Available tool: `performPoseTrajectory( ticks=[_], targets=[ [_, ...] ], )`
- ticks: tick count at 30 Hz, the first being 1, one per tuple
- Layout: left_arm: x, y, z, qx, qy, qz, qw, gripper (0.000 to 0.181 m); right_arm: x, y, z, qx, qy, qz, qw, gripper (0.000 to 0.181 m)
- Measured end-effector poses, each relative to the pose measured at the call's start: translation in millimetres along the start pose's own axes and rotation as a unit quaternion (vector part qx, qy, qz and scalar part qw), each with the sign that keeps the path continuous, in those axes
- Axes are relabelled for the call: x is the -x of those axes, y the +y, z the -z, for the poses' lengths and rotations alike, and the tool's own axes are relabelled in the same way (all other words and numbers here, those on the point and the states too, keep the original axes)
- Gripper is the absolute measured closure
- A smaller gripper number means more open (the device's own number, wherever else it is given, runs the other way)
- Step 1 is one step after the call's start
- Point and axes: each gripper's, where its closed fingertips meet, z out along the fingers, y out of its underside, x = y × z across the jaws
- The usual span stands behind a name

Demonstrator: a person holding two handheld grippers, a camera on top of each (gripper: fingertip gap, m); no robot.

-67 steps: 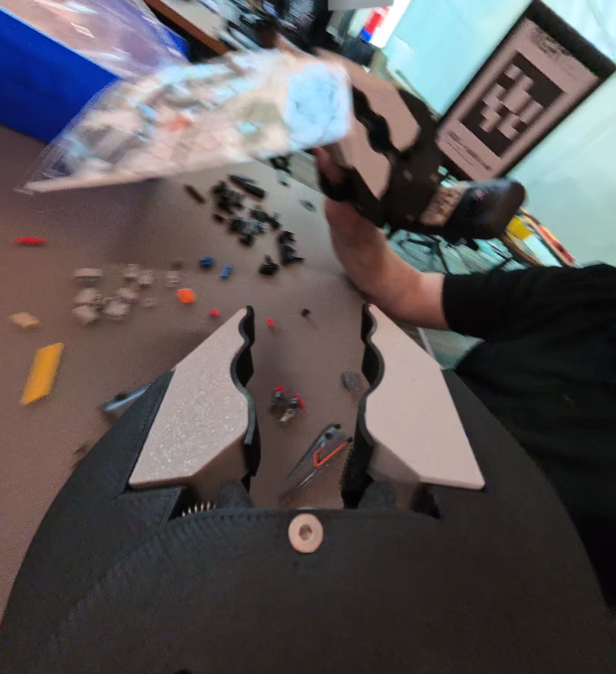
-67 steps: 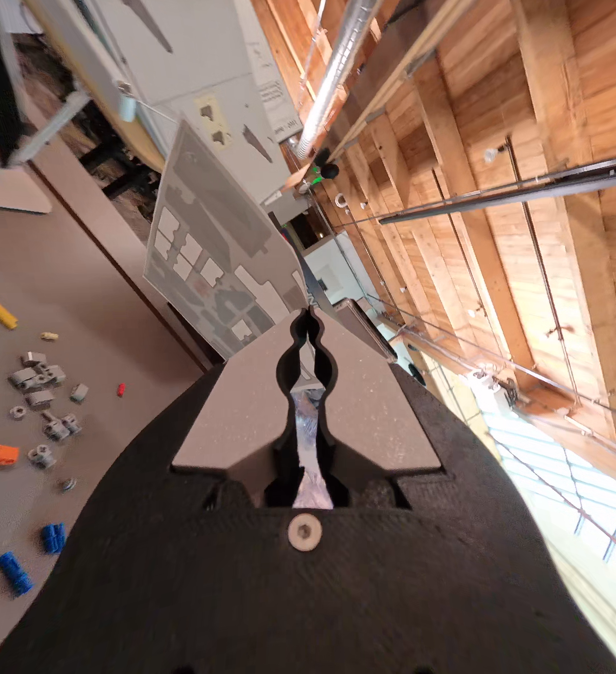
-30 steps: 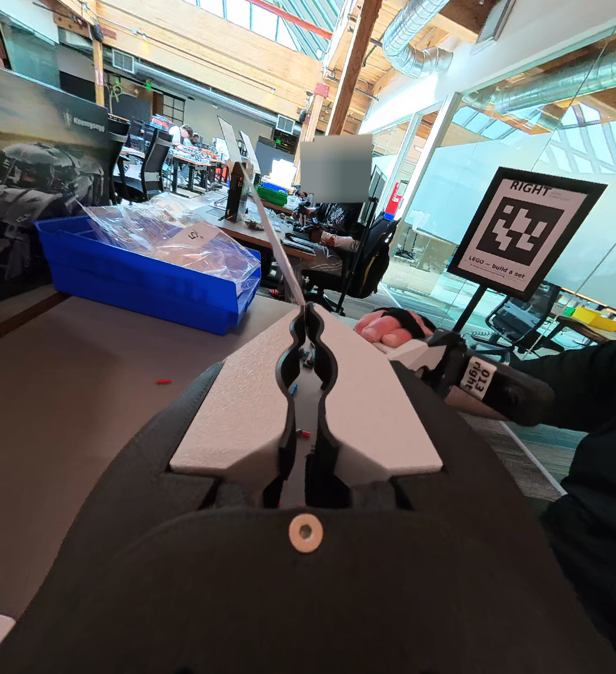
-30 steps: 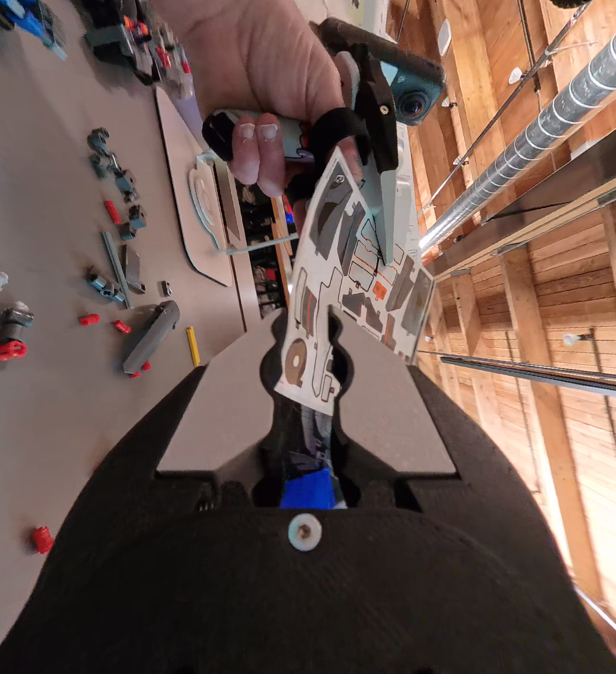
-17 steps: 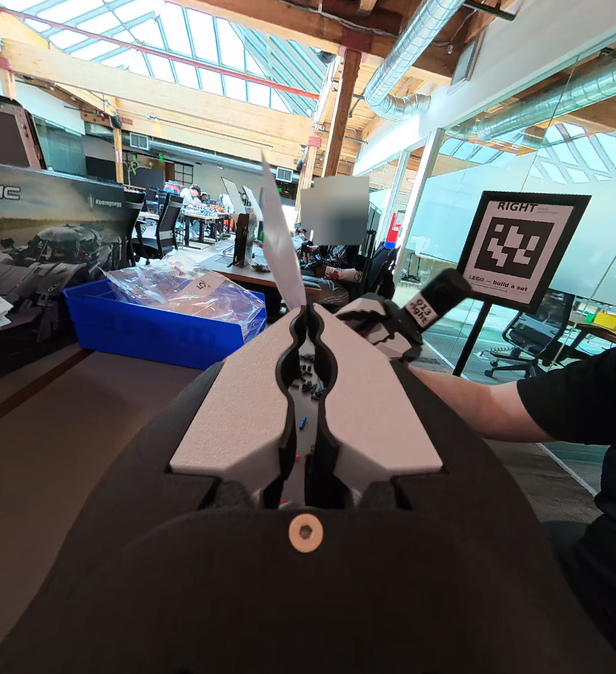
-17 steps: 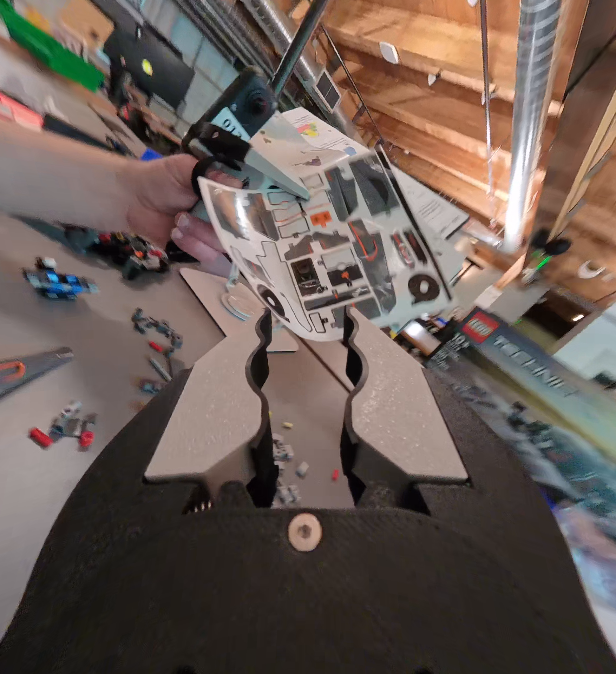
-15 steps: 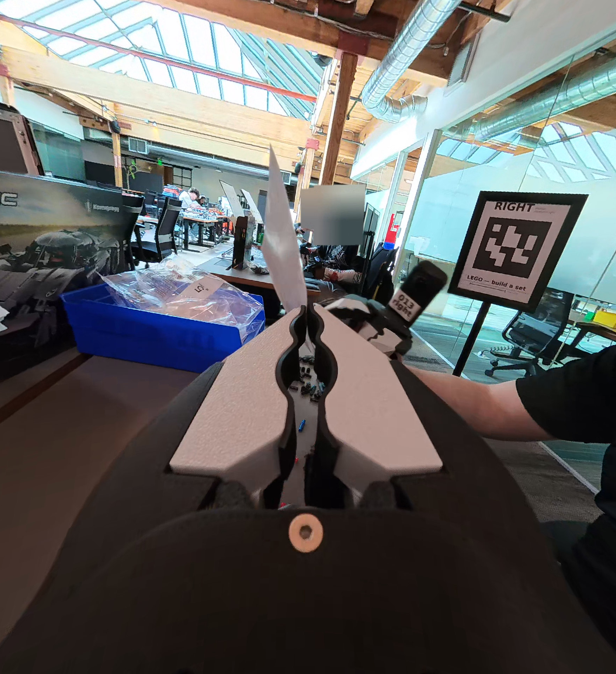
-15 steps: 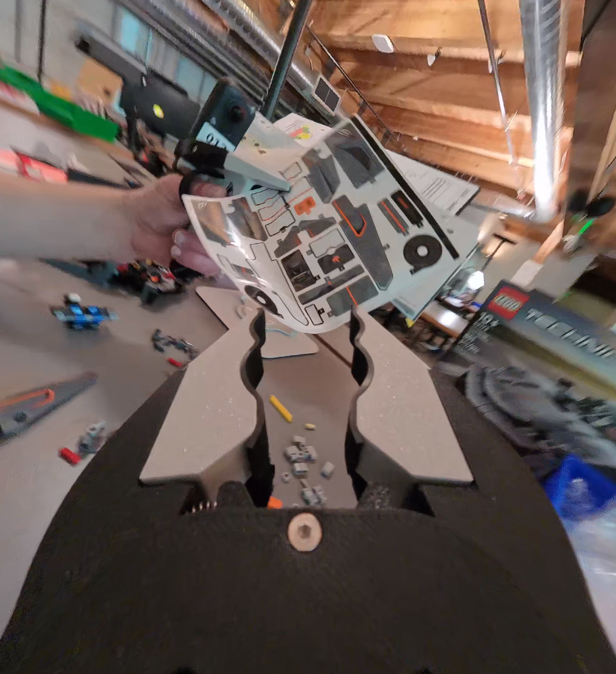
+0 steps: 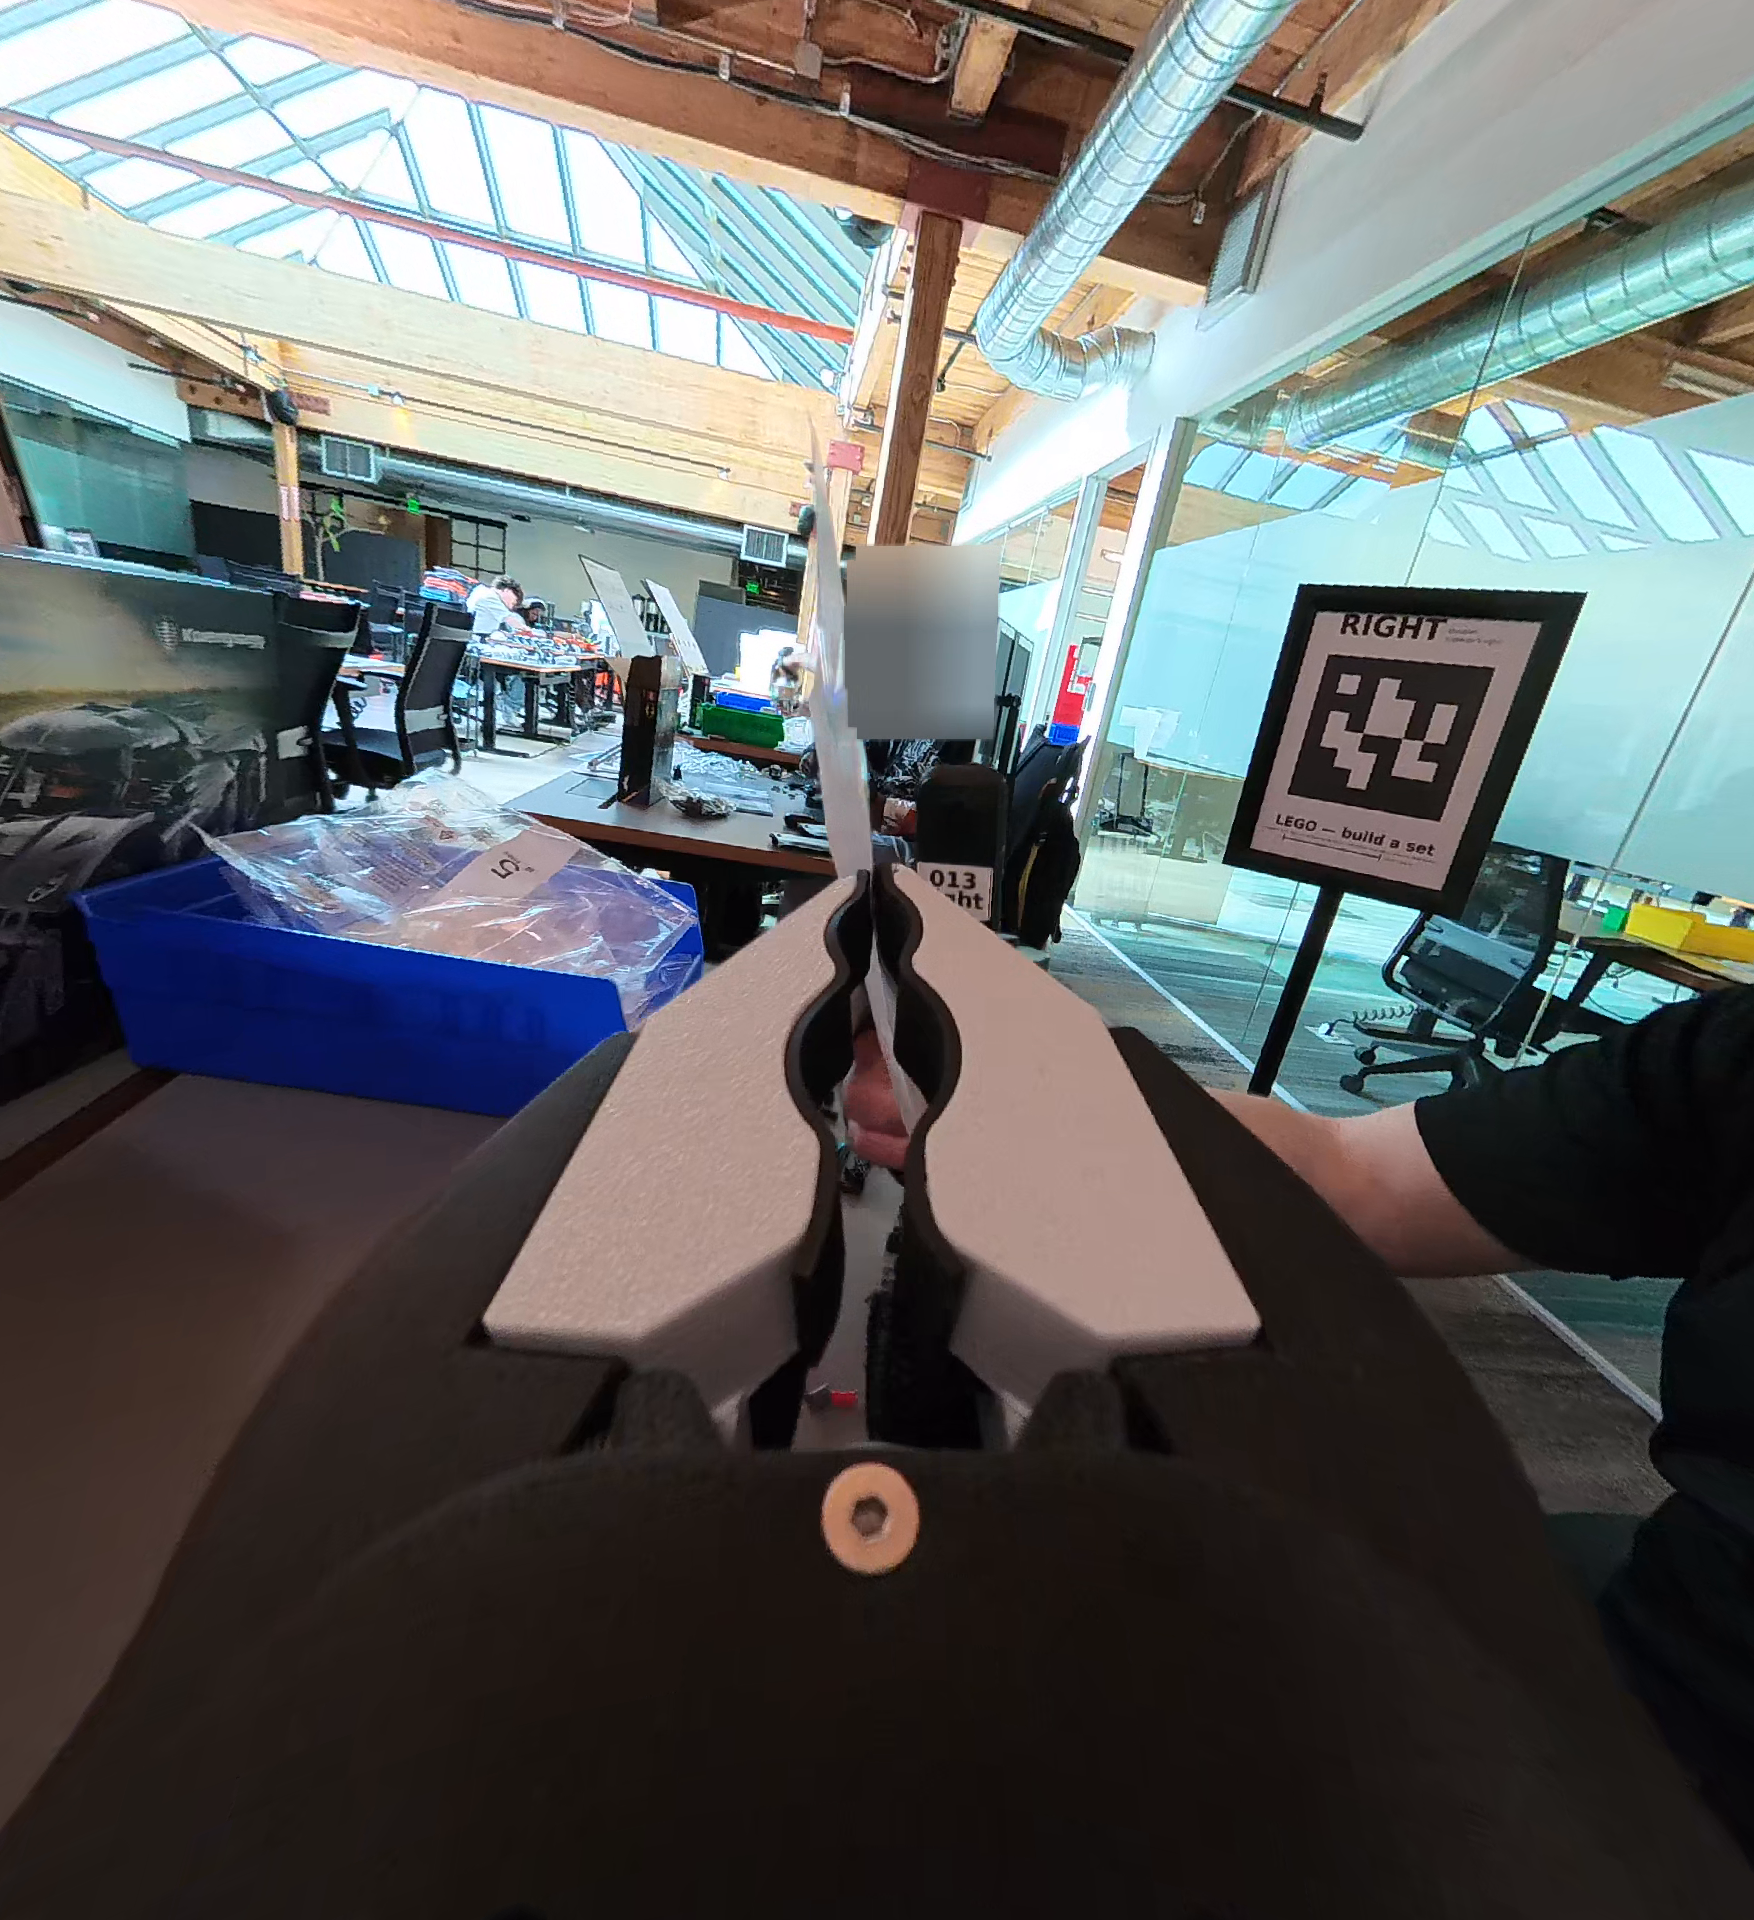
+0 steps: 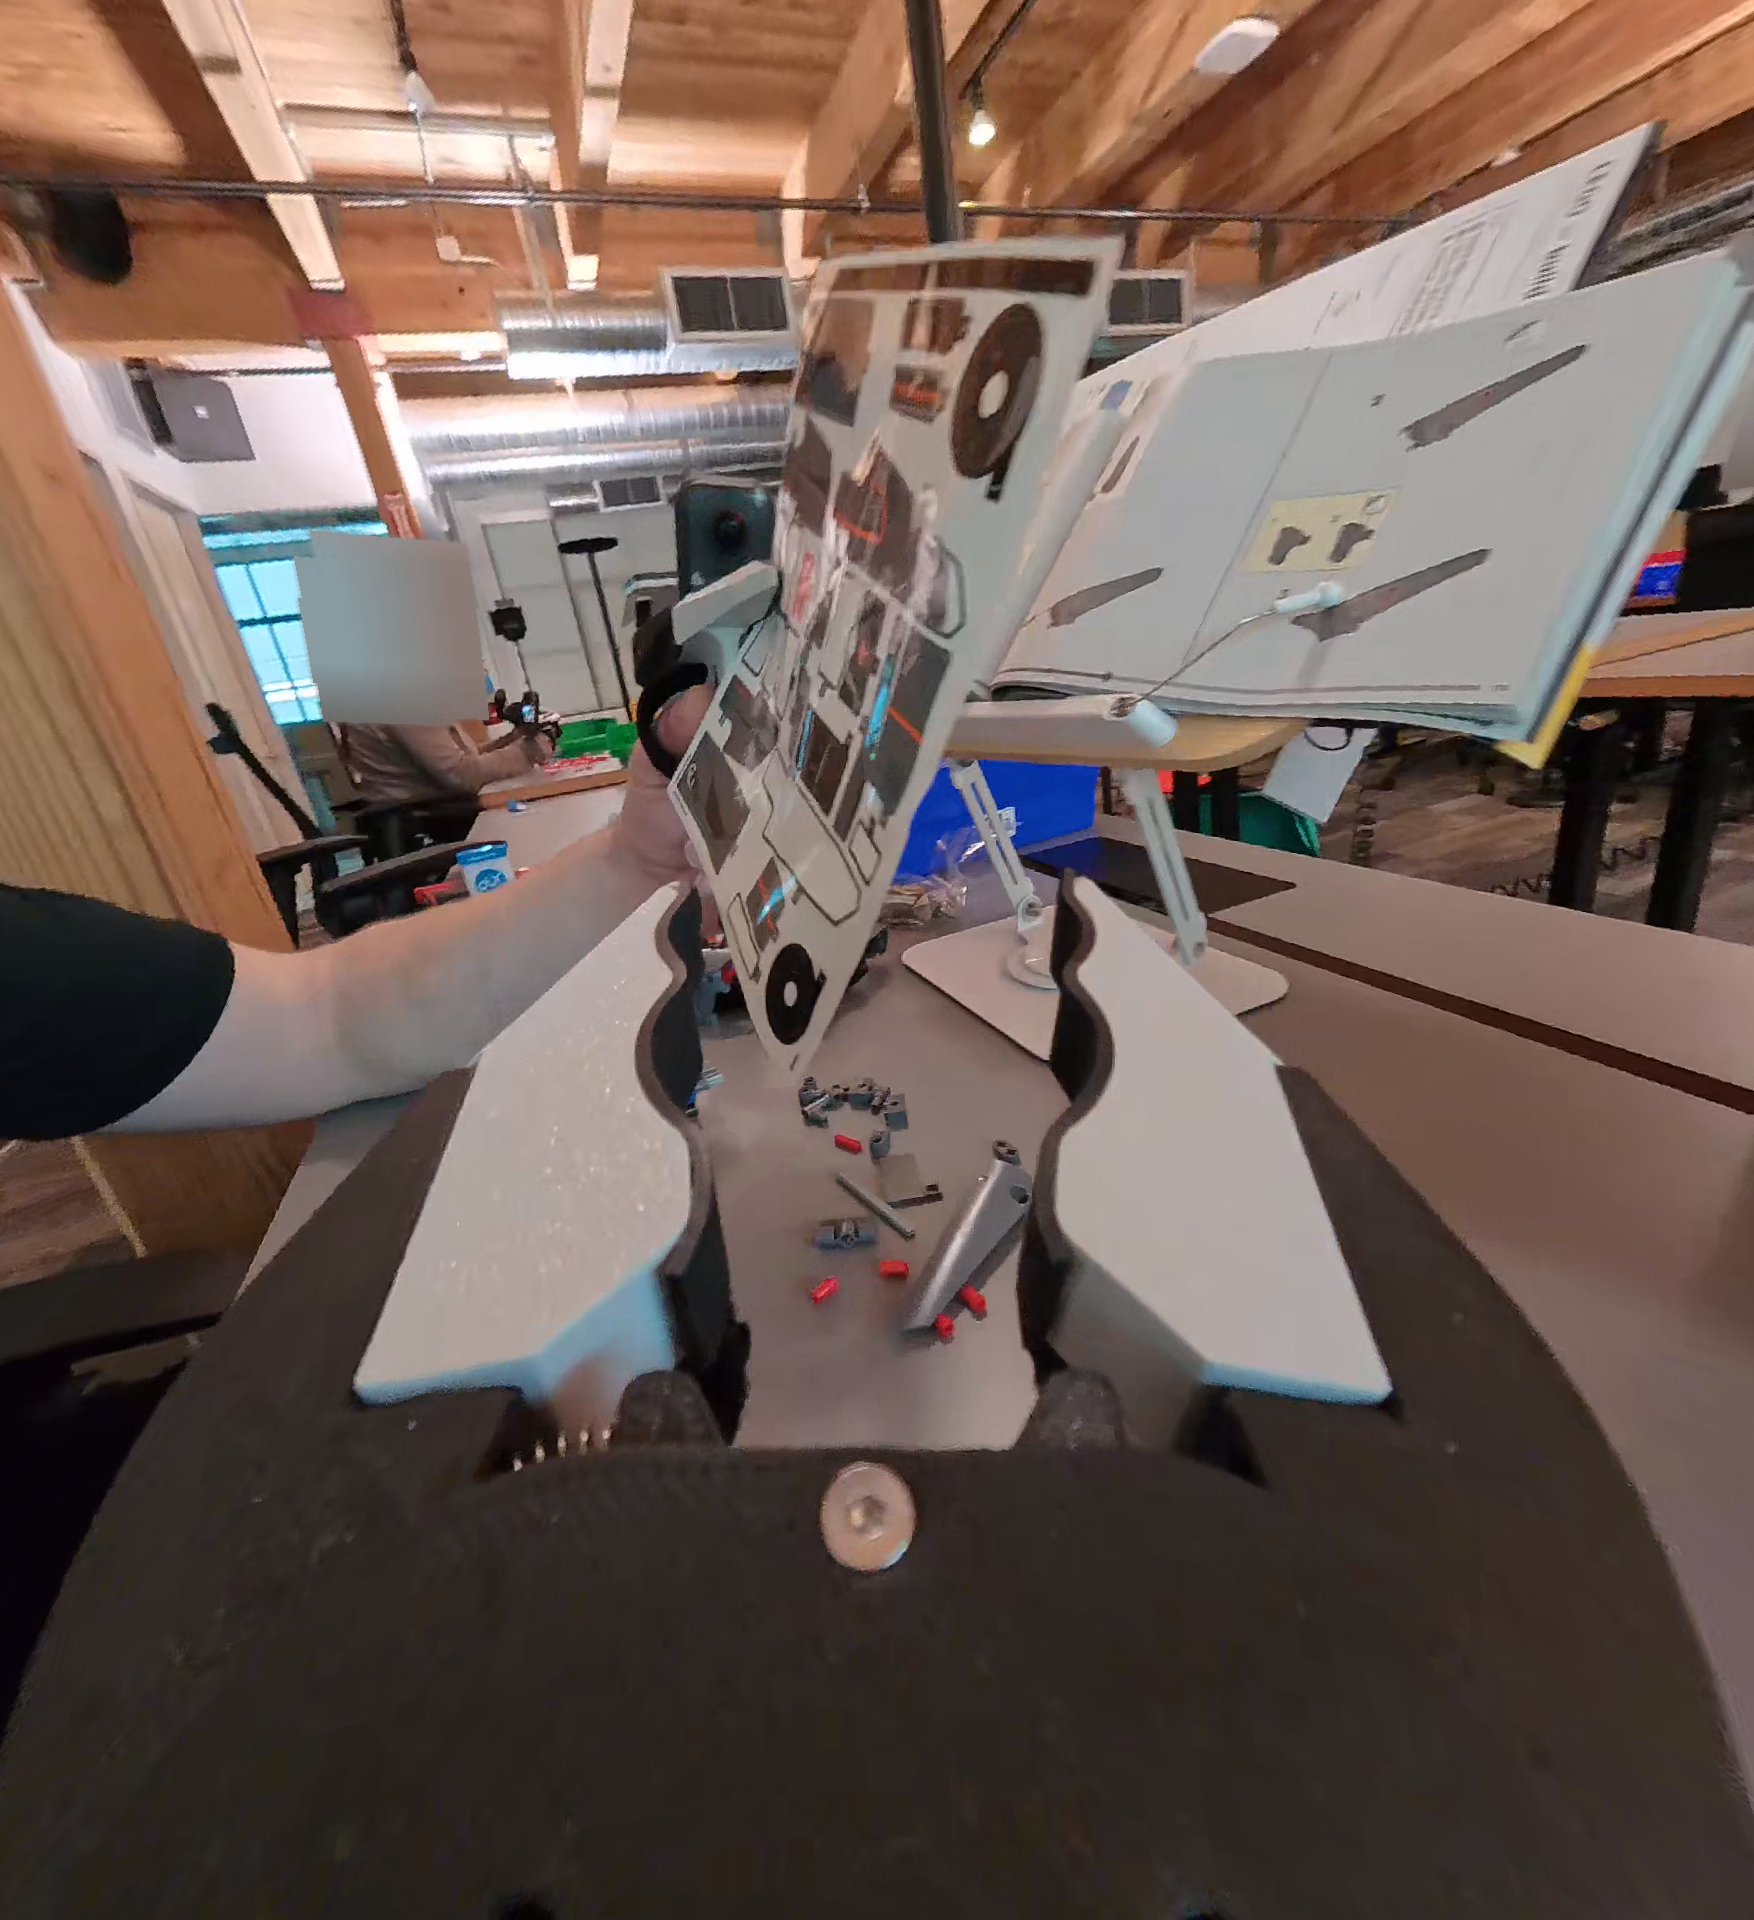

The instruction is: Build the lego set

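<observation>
Pinching a thin white sticker sheet printed with grey and black shapes (image 9: pixel 837 727), the left gripper (image 9: pixel 870 891) has its two fingers pressed together on the sheet's edge and holds it up in the air. The right gripper (image 10: pixel 871 914) has its fingers spread wide with nothing between them. Under it, small grey and red lego pieces (image 10: pixel 878 1210) lie on the brown table (image 10: pixel 1424 1122). An open instruction book on a white stand (image 10: pixel 1320 540) is behind the sheet. A blue plastic bin with clear bags (image 9: pixel 374 987) sits farther back.

Sticker sheet (image 9: pixel 837 727) edge-on at centre, its print unseen, set box (image 9: pixel 73 748) cut off at left edge, small parts (image 10: pixel 857 1101) between right jaws too tiny to identify
</observation>
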Motion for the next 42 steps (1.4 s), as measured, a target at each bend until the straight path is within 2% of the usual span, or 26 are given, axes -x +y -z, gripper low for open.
performPoseTrajectory(
  ticks=[8, 10, 11, 15, 25, 28, 29, 32, 36, 38, 40, 42],
  targets=[
    [-8.6, 12.3, -15.2, 0.007, 0.008, 0.012, 1.0, 0.181, 15.6, 11.4, -11.0, 0.016, -0.033, 0.005, 0.999, 0.131],
    [-6.0, 17.5, -17.6, 0.012, 0.001, 0.014, 1.0, 0.181, 19.0, 11.9, -10.7, 0.021, -0.033, 0.03, 0.999, 0.146],
    [-4.3, 18.9, -18.0, 0.012, -0.001, 0.016, 1.0, 0.181, 19.8, 11.1, -9.9, 0.02, -0.03, 0.041, 0.998, 0.162],
    [3.9, 24.0, -17.7, 0.017, -0.017, 0.019, 1.0, 0.181, 14.9, 7.9, -5.7, 0.021, -0.02, 0.044, 0.999, 0.181],
    [8.3, 26.8, -19.7, 0.024, -0.036, 0.029, 0.999, 0.181, 12.8, 1.5, -1.2, 0.002, -0.027, 0.015, 1.0, 0.18],
    [5.1, 26.9, -21.3, 0.024, -0.029, 0.033, 0.999, 0.181, 11.4, 5.8, -4.6, 0.012, -0.034, -0.015, 0.999, 0.136],
    [4.2, 27.6, -22.3, 0.026, -0.029, 0.032, 0.999, 0.181, 12.8, 8.3, -6.0, 0.018, -0.04, -0.019, 0.999, 0.13],
    [-2.0, 32.2, -26.7, 0.036, -0.018, 0.032, 0.999, 0.181, 18.2, 15.9, -10.8, 0.032, -0.05, -0.015, 0.998, 0.128],
    [-10.0, 42.5, -34.6, 0.051, -0.002, 0.035, 0.998, 0.181, 28.1, 15.9, -13.1, 0.027, -0.069, -0.005, 0.997, 0.14],
    [-12.7, 47.2, -38.0, 0.056, 0.006, 0.041, 0.998, 0.181, 32.2, 13.9, -11.3, 0.022, -0.082, -0.001, 0.996, 0.154],
    [-13.4, 51.8, -40.7, 0.061, 0.009, 0.044, 0.997, 0.181, 35.0, 12.0, -9.6, 0.02, -0.088, 0.006, 0.996, 0.177],
    [-13.6, 53.3, -41.7, 0.06, 0.014, 0.052, 0.997, 0.181, 37.1, 12.1, -8.6, 0.024, -0.091, 0.015, 0.995, 0.181]
  ],
)
